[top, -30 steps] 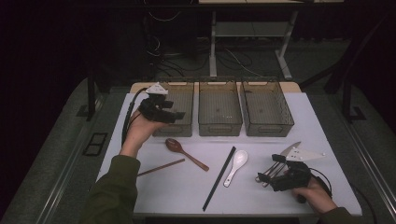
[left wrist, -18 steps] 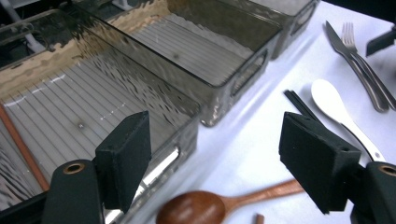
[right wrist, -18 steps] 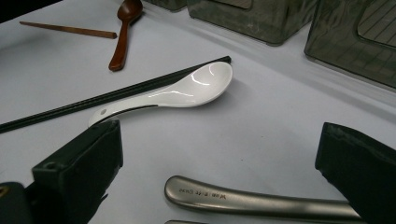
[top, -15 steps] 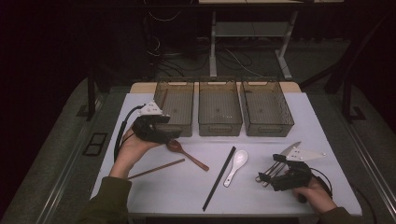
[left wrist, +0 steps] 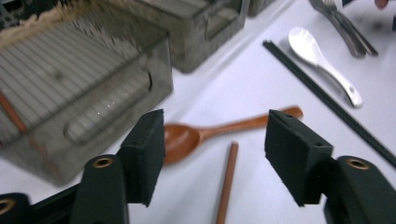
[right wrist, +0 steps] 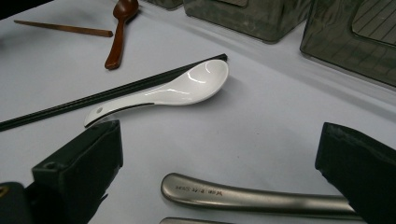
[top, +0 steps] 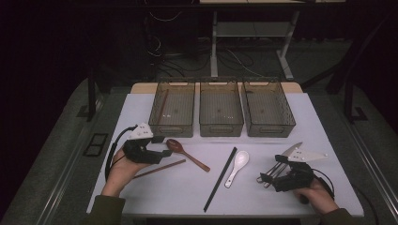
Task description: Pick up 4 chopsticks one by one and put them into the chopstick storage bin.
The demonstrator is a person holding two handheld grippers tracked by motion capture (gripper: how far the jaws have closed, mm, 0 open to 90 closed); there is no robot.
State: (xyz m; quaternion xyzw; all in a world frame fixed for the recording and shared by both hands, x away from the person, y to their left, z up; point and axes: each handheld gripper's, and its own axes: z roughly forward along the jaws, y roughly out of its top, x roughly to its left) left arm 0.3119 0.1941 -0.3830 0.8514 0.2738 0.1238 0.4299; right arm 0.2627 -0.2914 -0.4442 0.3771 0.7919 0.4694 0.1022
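My left gripper point(top: 162, 146) rests low over the white table point(top: 141, 108), open, its jaws either side of the bowl of a wooden spoon point(top: 187, 153) and the tip of a brown chopstick point(top: 157, 168). In the left gripper view the wooden spoon point(left wrist: 196, 137) and the brown chopstick point(left wrist: 227, 182) lie between the two black pads point(left wrist: 147, 154). My right gripper point(top: 277, 173) is open at the front right, around metal cutlery point(top: 270, 172). A metal handle point(right wrist: 252, 196) lies between its jaws. A white spoon point(top: 237, 166) and black chopsticks point(top: 220, 178) lie mid-table.
Three clear bins stand in a row at the back: left bin point(top: 173, 126), middle bin point(top: 220, 126), right bin point(top: 270, 129). The left one holds a brown chopstick point(top: 163, 105). The person's hands hold both grippers near the table's front edge.
My left gripper has come back from over the left bin, down and toward the person, to the wooden spoon and brown chopstick. The right gripper has stayed put.
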